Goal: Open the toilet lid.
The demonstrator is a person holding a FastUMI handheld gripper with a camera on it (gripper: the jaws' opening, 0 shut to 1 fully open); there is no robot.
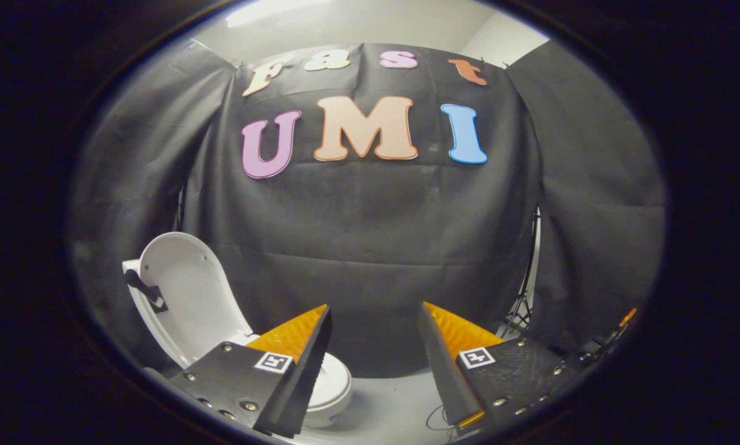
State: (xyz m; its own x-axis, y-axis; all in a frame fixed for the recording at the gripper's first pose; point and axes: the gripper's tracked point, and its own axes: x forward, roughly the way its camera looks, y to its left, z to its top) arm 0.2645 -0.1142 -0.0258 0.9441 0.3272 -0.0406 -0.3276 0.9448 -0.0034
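A white toilet (330, 386) stands low to the left of my gripper, partly hidden behind the left finger. Its lid (188, 290) is raised and leans back, upright, against the black cloth wall. A dark strap or handle (146, 290) is fixed on the lid's left rim. My gripper (375, 312) is open, its two fingers wide apart with nothing between them. The lid is up and to the left of the left finger (296, 346), apart from it.
Black cloth (370, 247) walls the booth ahead and on both sides. A light stand's legs (521, 309) show at the right seam of the cloth. The pale floor (395, 402) lies below the fingers, with a thin cable (438, 420) on it.
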